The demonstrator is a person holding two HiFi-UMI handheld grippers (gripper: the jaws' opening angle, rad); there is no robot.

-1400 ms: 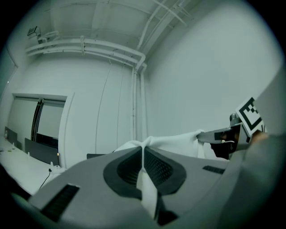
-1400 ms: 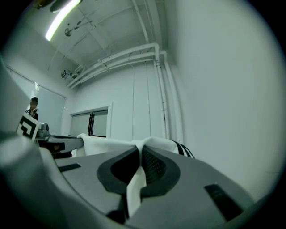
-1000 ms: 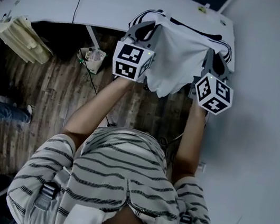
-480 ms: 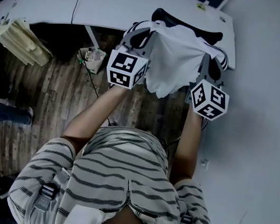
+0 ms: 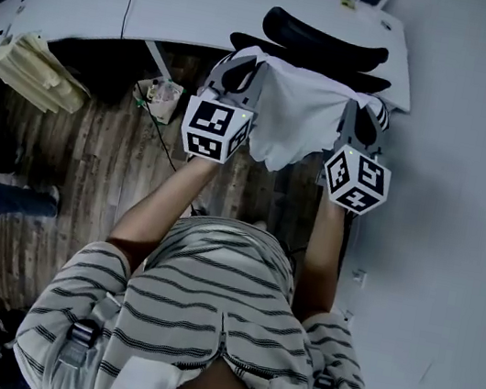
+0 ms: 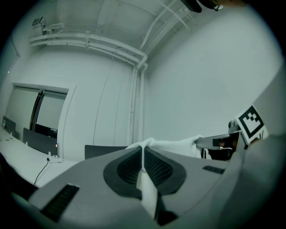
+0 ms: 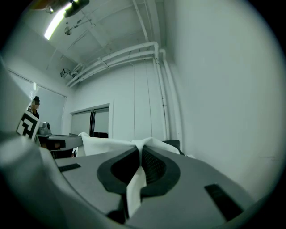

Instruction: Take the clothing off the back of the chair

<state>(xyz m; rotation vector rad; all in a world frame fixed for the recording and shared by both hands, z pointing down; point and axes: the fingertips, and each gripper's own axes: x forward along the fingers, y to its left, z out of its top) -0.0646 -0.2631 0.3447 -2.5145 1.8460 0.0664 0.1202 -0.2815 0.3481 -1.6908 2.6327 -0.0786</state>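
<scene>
White desk (image 5: 191, 12), black cable (image 5: 126, 10) on it; wood floor (image 5: 89, 171); cream bundle (image 5: 34, 68) left.

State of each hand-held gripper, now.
Left hand-held gripper: shut on the clothing.
Right hand-held gripper: shut on the clothing.

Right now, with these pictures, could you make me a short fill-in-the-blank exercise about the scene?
1. The garment is ____ in colour.
2. The left gripper and the right gripper are both ____ on the garment.
3. The chair beyond it is ____ in colour.
Missing words: white; shut; black.
</scene>
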